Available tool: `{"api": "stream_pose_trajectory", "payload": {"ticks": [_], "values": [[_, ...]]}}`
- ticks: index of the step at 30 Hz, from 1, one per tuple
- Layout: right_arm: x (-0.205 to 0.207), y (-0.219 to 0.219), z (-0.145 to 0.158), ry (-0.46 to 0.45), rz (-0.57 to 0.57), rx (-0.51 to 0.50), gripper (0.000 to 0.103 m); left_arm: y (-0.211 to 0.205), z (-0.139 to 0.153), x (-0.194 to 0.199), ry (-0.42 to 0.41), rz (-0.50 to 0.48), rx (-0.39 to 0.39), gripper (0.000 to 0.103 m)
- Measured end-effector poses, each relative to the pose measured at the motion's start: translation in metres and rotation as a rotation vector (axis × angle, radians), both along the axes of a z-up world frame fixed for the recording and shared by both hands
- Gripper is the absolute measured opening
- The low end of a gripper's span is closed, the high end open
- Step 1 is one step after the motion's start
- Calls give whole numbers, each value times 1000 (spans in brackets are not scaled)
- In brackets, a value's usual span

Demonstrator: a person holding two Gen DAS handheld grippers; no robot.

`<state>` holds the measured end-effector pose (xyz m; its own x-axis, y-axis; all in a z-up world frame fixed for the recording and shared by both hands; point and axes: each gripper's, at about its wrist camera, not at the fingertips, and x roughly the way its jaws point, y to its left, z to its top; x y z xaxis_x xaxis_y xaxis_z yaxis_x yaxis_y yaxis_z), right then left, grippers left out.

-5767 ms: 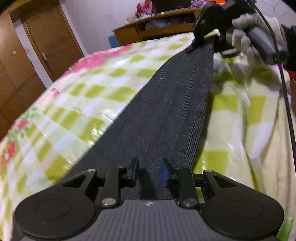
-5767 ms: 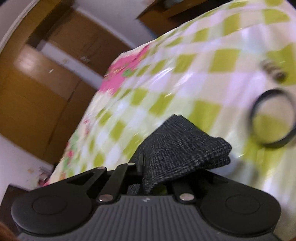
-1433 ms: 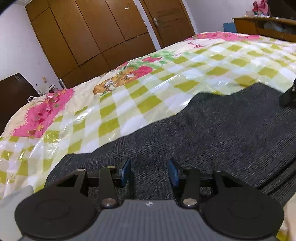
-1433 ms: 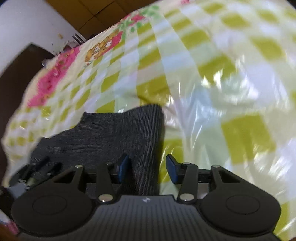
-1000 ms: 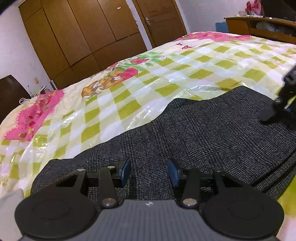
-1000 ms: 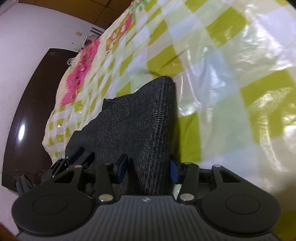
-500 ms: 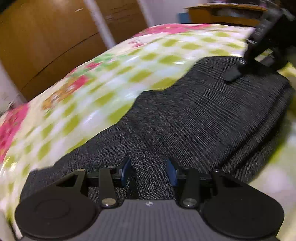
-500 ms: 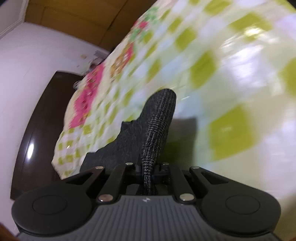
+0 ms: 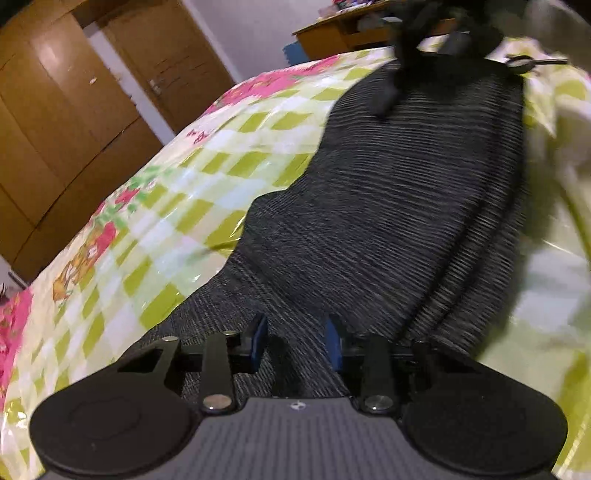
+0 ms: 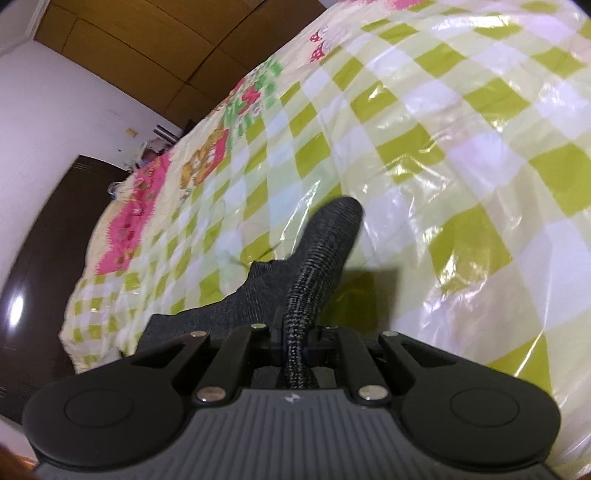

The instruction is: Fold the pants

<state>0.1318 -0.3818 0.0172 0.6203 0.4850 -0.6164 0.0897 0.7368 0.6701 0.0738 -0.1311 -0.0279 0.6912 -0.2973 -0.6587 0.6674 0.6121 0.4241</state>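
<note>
- At the near edge of the left wrist view, the left hand-held gripper (image 9: 295, 341) sits low over the pants (image 9: 388, 206), its blue-padded fingers (image 9: 257, 338) apart with dark cloth lying between and under them, nothing pinched.
- Just ahead of it, the pants lie spread on the bed (image 9: 155, 206), already doubled: stacked edges show as parallel ridges along the right side.
- Close in the right wrist view, the right hand-held gripper (image 10: 295, 345) is clamped on a thin ridge of the same pants (image 10: 325, 251), which rises from the jaws in a soft rounded hump.
- The cloth looks like a light, limp woven fabric with a fine check; it will likely sag and drape rather than hold a crease by itself.
- The bed wears a glossy checked cover, which seems slick, so the layers may slide when dragged.
- Best hold, as I judge it: all stacked layers together at a folded edge or corner, one hand-held gripper at each end.
- Farther off in the left view, the other gripper is a dark blur at the far end of the pants.
- Beyond the bed stand a wooden wardrobe (image 9: 66, 122) and a shelf unit (image 9: 347, 33).
</note>
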Motion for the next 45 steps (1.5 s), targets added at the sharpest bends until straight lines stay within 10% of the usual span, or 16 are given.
{"api": "stream_pose_trajectory", "payload": {"ticks": [16, 20, 32, 45], "values": [[24, 107, 106, -92, 156, -245, 7, 85, 26, -4, -121, 130, -144, 51], [38, 150, 115, -95, 221, -300, 7, 115, 4, 8, -10, 224, -155, 47], [85, 303, 52, 14, 380, -354, 8, 139, -1, 7, 77, 267, -338, 42], [102, 353, 19, 103, 366, -415, 21, 160, 5, 15, 129, 279, -423, 47]]}}
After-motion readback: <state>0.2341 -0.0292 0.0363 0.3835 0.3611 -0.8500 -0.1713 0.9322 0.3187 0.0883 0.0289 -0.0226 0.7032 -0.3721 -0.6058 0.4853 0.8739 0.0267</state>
